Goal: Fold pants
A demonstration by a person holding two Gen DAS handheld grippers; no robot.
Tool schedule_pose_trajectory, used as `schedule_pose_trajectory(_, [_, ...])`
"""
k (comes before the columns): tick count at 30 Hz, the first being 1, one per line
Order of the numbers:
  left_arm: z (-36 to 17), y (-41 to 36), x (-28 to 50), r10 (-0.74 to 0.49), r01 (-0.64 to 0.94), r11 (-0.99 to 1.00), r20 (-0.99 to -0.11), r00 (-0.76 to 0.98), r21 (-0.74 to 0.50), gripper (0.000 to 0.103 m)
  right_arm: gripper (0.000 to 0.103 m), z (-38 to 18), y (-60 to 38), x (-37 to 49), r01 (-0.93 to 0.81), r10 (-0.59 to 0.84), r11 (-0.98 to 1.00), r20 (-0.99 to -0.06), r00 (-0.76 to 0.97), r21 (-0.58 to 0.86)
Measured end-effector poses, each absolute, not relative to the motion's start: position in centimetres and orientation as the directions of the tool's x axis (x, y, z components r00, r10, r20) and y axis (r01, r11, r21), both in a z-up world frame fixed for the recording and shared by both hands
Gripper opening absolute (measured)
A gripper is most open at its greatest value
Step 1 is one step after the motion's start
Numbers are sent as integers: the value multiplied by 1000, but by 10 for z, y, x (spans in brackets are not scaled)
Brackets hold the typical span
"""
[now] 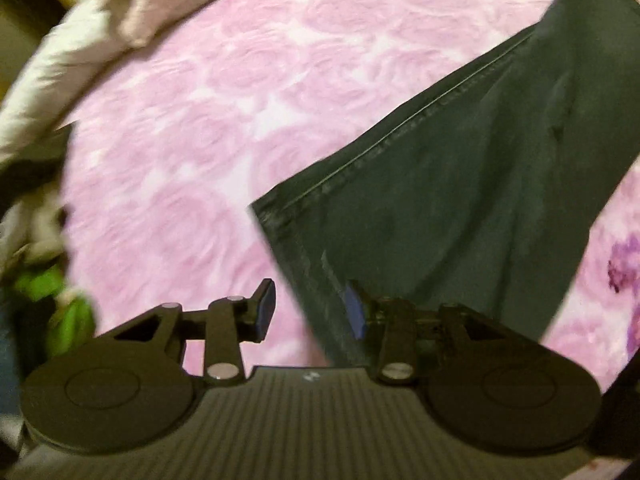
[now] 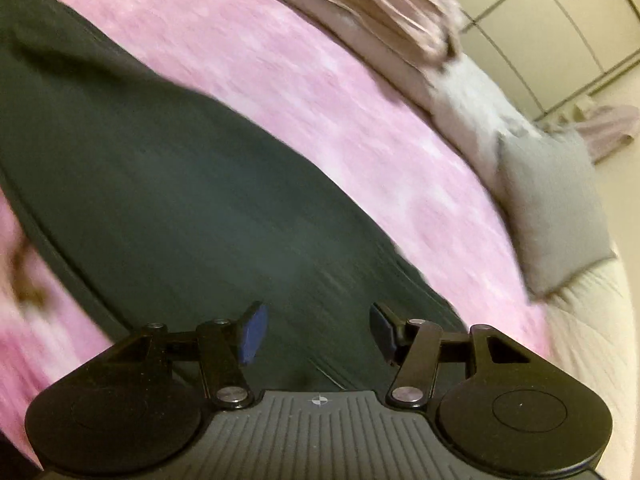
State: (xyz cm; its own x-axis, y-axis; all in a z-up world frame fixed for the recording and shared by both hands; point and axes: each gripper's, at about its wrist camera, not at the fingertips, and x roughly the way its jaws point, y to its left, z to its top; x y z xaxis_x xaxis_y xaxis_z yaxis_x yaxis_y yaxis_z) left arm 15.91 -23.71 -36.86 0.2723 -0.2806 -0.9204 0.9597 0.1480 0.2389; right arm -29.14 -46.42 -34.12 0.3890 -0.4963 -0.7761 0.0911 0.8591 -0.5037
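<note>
Pink rose-patterned bedspread (image 1: 208, 128) carries dark green cotton pants (image 1: 460, 184), lying flat. Left hand-held gripper (image 1: 312, 312) parted, empty, beside hem; right hand-held gripper (image 2: 318, 332) parted, empty. Advice: pinch hem corners squarely, fold evenly.

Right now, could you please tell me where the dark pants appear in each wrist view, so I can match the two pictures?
Left wrist view: the dark pants run from the lower centre up to the top right corner, hem end nearest the camera.
Right wrist view: the dark pants fill the left and centre, from the top left down to the gripper.
Shared landmark: the pink rose-patterned blanket beneath them.
</note>
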Motion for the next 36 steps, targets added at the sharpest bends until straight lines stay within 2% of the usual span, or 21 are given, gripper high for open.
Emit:
schedule_pose_trajectory(3, [-392, -248, 176, -321, 985, 62, -931, 172, 161, 33, 53, -348, -428, -242, 66, -452, 881, -795, 404, -468])
schedule_pose_trajectory(7, [-414, -253, 195, -314, 1000, 9, -949, 27, 25, 32, 53, -357, -382, -188, 6, -399, 898, -810, 429, -440])
schedule_pose_trajectory(9, [-414, -251, 199, -323, 1000, -13, -946, -16, -12, 23, 53, -365, -369, -169, -13, -381, 903, -814, 438, -430])
schedule_pose_trajectory(11, [-411, -247, 200, -313, 999, -21, -949, -31, -25, 5, 53, -368, -359, -154, -17, -371, 907, -816, 444, -422])
schedule_pose_trajectory(12, [-408, -245, 199, -315, 999, -35, -948, -41, -31, 4, 53, -368, -356, -147, -17, -368, 908, -817, 445, -418])
schedule_pose_trajectory(15, [-378, -239, 204, -377, 999, -45, -926, -18, -1, 4, 53, -365, -351, -133, -12, -371, 908, -817, 442, -419])
schedule_pose_trajectory(19, [-350, -245, 238, -481, 996, 62, -873, 82, 59, 5, 53, -357, -353, -125, 22, -392, 903, -804, 447, -428])
schedule_pose_trajectory(21, [-364, -255, 244, -459, 996, 65, -885, 79, 56, 5, 53, -357, -355, -123, 45, -401, 904, -803, 441, -426])
schedule_pose_trajectory(24, [-394, -262, 241, -391, 993, 35, -913, 117, 112, 14, 53, -363, -352, -122, 63, -404, 907, -817, 411, -417])
schedule_pose_trajectory(28, [-399, -247, 245, -359, 981, 96, -913, 195, 171, 14, 53, -363, -340, -127, 57, -373, 921, -833, 409, -385])
schedule_pose_trajectory(33, [-385, -232, 228, -407, 991, 108, -907, 111, 72, 14, 54, -376, -326, -133, 88, -311, 950, -869, 386, -301])
schedule_pose_trajectory(36, [-402, -232, 211, -372, 997, 60, -926, 66, 47, 14, 54, -388, -323, -133, 146, -264, 963, -886, 382, -224])
